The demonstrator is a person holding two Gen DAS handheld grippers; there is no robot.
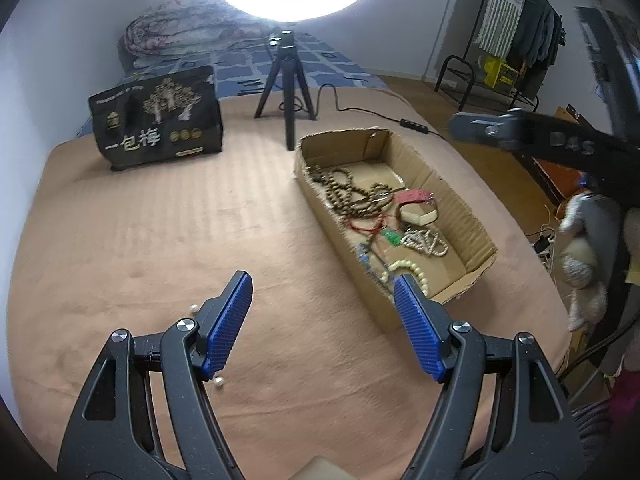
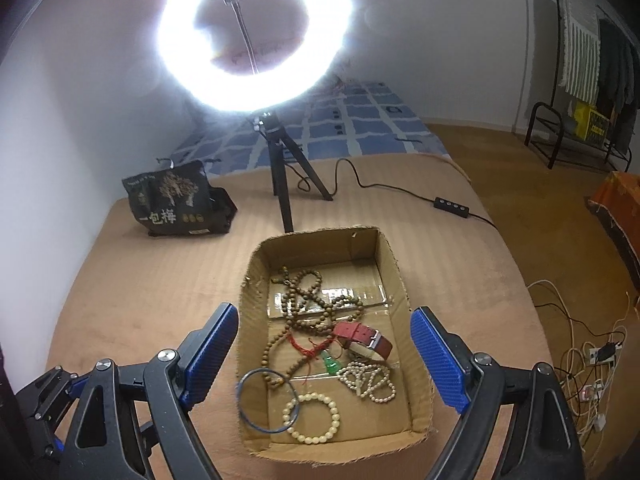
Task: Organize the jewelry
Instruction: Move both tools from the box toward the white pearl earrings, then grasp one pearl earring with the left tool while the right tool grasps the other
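Observation:
An open cardboard box (image 2: 256, 280) lies on the tan bedspread. Inside it are a brown bead necklace (image 2: 308, 300), a red watch strap (image 2: 360, 336), a green pendant (image 2: 331, 364), a white pearl strand (image 2: 368, 380), a cream bead bracelet (image 2: 312, 416) and a blue bangle (image 2: 266, 400). My right gripper (image 2: 326, 312) hangs open above the box, nothing between its blue pads. My left gripper (image 1: 322, 284) is open and empty too, left of the box (image 1: 460, 208). Two loose pearls (image 1: 218, 382) lie on the cover by its left finger.
A ring light on a black tripod (image 2: 282, 184) stands behind the box, its cable and switch (image 2: 452, 203) running right. A black printed bag (image 1: 156, 120) sits at the back left. The bed's right edge drops to a floor with tangled cords (image 2: 592, 356).

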